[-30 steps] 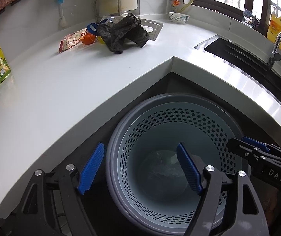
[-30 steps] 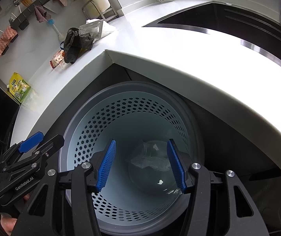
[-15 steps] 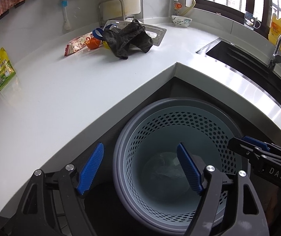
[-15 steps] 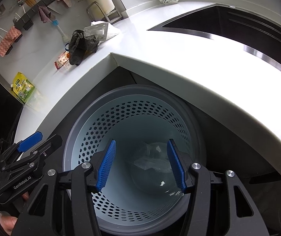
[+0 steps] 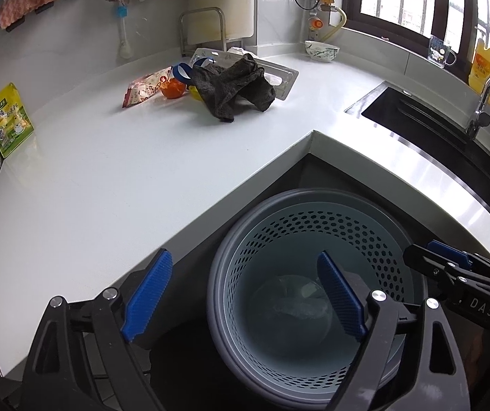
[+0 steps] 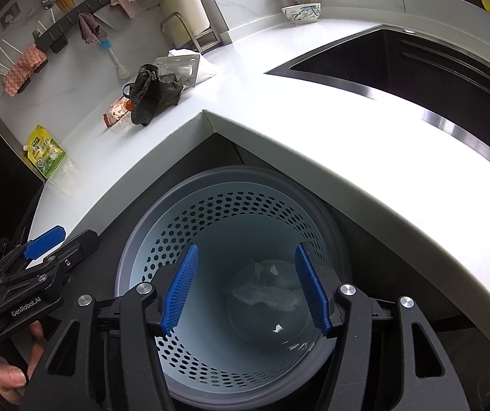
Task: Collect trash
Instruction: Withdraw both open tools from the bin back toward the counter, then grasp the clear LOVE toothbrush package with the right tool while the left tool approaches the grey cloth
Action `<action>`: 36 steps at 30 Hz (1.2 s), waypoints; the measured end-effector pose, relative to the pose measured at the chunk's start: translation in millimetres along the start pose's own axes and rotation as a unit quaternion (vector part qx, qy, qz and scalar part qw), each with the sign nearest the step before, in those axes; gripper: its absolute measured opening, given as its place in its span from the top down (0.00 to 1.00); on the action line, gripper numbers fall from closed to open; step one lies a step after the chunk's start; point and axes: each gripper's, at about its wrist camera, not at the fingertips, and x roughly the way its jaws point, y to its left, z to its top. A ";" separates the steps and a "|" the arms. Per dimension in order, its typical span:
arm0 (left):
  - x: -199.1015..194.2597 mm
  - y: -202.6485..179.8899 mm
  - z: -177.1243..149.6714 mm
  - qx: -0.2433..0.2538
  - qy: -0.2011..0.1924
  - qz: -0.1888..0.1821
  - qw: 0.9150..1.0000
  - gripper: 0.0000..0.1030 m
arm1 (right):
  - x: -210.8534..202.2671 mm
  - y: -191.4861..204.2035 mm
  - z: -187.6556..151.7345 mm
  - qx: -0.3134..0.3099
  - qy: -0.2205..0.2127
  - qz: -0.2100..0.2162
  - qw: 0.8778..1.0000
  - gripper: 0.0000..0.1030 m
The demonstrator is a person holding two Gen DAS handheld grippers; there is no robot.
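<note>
A grey perforated trash bin [image 5: 313,219] [image 6: 231,212] stands on the floor in the counter's inner corner, with clear crumpled plastic [image 6: 262,294] at its bottom. My left gripper [image 5: 245,294] is open and empty over the bin's left rim. My right gripper [image 6: 245,287] is open and empty above the bin's mouth. On the white counter lie a red snack wrapper [image 5: 142,90] [image 6: 116,116], an orange round object [image 5: 173,89], a dark rag [image 5: 234,87] [image 6: 152,94] and a clear plastic blister tray [image 5: 279,75] [image 6: 183,66].
A green pouch [image 5: 8,125] stands at the counter's left end. A black sink [image 5: 433,126] with a tap is on the right. A patterned bowl [image 5: 322,49], a glass mug [image 5: 440,51] and a yellow oil bottle [image 5: 486,66] stand by the window.
Both grippers have risen and drawn back from the bin, so more of the counter shows. Both stay open and empty.
</note>
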 end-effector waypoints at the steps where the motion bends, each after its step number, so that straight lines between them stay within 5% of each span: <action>1: -1.2 0.5 0.6 -0.001 -0.002 0.001 1.000 0.16 | -0.5 0.9 0.8 -0.002 -0.001 0.000 1.000 0.44; 10: -4.2 8.8 9.0 -0.014 -0.006 0.003 1.000 0.12 | -2.6 7.0 13.3 -0.015 -0.014 0.004 1.000 0.36; 36: 10.8 27.4 58.1 -0.026 -0.021 0.012 0.999 0.10 | 20.7 21.0 79.8 -0.054 -0.033 0.030 0.998 0.36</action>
